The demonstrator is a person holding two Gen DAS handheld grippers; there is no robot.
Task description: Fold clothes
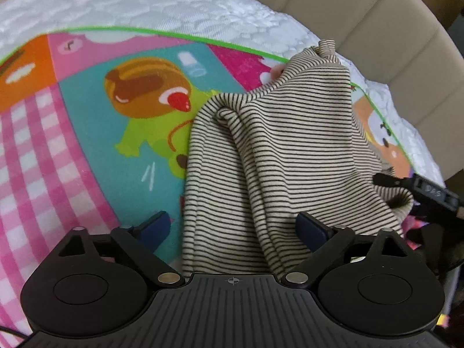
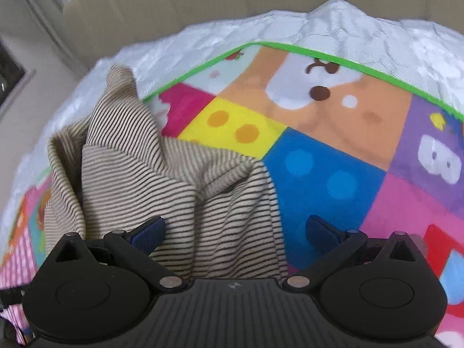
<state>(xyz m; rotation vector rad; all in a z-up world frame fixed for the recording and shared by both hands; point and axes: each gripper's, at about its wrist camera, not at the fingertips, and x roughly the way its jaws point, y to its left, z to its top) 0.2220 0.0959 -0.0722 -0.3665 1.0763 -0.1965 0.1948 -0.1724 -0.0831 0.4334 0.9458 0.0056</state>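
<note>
A beige garment with thin black stripes [image 1: 275, 156] lies crumpled on a colourful cartoon mat [image 1: 87, 121]. My left gripper [image 1: 235, 226] is open, its blue-padded fingers spread over the garment's near edge, the right pad on the cloth and the left pad over the mat. In the right wrist view the same garment [image 2: 162, 191] lies bunched at the left. My right gripper [image 2: 235, 229] is open, its jaws astride the garment's near right edge. The right gripper's black tip [image 1: 417, 188] shows at the garment's right side in the left wrist view.
The mat [image 2: 333, 156] has a green border and lies on a white quilted cover [image 1: 174, 5] over a beige cushioned sofa [image 1: 362, 14]. The sofa back [image 2: 203, 3] rises just behind the mat.
</note>
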